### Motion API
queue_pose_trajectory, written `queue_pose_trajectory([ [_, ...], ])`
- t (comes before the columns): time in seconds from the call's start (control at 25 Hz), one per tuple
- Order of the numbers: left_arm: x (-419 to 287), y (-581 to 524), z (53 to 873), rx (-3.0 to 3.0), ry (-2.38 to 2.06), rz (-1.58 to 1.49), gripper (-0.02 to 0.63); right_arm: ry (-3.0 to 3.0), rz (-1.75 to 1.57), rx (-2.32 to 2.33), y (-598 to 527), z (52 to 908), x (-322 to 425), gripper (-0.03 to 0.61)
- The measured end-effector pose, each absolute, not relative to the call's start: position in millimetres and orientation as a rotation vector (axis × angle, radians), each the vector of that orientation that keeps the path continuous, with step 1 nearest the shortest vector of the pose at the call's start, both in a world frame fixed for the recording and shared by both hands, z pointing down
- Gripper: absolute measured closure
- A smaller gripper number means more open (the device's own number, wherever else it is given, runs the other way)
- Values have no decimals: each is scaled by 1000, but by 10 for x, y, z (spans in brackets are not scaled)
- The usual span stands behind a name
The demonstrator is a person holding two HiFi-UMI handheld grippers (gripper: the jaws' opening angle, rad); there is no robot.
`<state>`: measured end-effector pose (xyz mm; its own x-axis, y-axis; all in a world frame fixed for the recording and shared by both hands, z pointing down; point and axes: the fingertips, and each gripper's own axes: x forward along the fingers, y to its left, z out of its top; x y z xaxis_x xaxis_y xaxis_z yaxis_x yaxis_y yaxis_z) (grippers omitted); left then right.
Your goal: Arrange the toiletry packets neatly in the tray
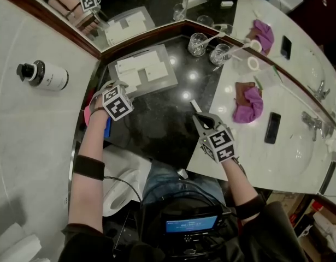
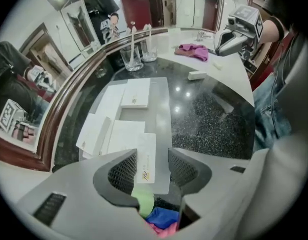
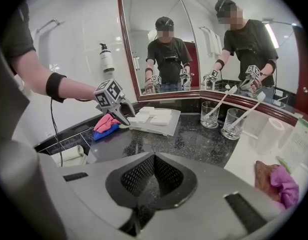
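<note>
**Near field.** Your left gripper points steeply down at the near end of the tray, its fingers set at a middling gap. A narrow white packet lies lengthwise between them. Its left edge is against the left finger and the right finger stands clear of it, so the pads do not pinch it. Just below this gripper, pink and blue cloths sit bunched on the dark desk.

Your right gripper hovers over the desk to the right of the tray and well apart from it. Its fingers are closed together with nothing between them. A small loose packet lies on the desk near its fingertips.

**Middle field.** Inside the tray, beyond the straddled packet, flat white packets overlap along the left side. One more packet lies farther up the middle, and the right strip of the tray is bare.

**Far field.** Past the tray stand two drinking glasses, each with a slim white stick leaning in it, close to the mirror's wooden frame. On the pale section of the desk to the right lie a magenta cloth and a dark phone.
</note>
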<state>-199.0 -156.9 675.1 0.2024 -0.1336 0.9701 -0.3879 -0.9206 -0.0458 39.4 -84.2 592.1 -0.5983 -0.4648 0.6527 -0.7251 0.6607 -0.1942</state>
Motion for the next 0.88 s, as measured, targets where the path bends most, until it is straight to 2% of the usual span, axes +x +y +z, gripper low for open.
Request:
queue_pose_trajectory([
  [0.12,-2012,-1626,6728,2267,-535,1783,423,-2317,602,916,-848,5904,398,571],
  [0.16,-2036,-1673,6723,2273,-574,1791,508,-2319,600,916,-848,5900,398,571],
  [0.64,-2013,-1702,6718,2281,-652,1781,509,-2320,597,922,-841,5910,427,572],
  [0.88,-1929,-1664,6534,2290,-743,1653,509,-2332,584,925,-849,5859,449,571],
])
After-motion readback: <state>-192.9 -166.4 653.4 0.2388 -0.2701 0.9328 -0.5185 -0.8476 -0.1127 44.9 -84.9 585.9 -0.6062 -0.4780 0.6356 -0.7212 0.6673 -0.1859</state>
